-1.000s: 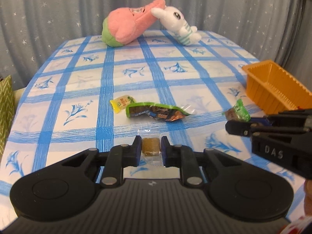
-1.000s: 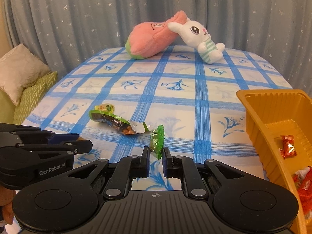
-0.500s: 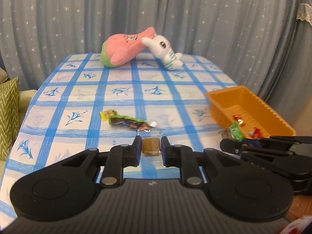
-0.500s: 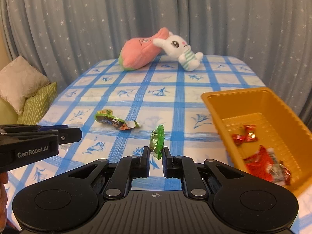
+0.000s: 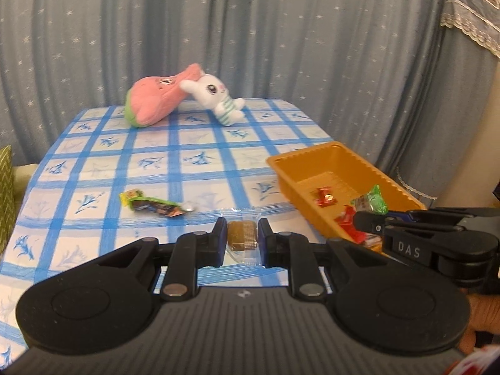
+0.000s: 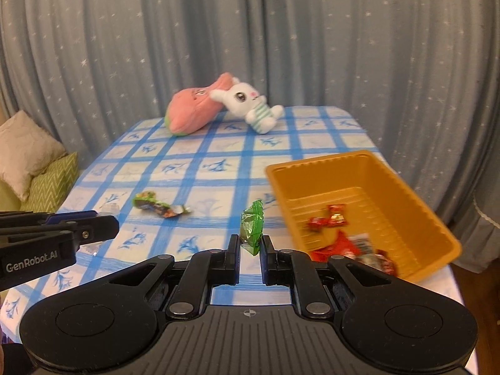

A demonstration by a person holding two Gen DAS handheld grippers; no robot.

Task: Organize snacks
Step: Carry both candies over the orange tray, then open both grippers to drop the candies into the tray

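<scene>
Both grippers have risen and swung toward the tray. Left wrist: left gripper [image 5: 242, 241] fingers clenched on a clear-wrapped brown snack [image 5: 242, 234] above the tabletop [image 5: 200, 162]; right gripper [image 5: 372, 215], marked "DAS", holds its green candy [image 5: 375, 201] over the tray's [image 5: 300, 164] near wall. Right wrist: fingers [image 6: 233, 251] clenched on that candy, left of the tray near the tabletop's right edge; left gripper reads "GenRobot.AI". Green-wrapped snack [image 6: 156, 207] lies mid-tabletop, open cloth around it.

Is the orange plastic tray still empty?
No. In the right wrist view the orange plastic tray already holds several red-wrapped candies on its floor.
</scene>
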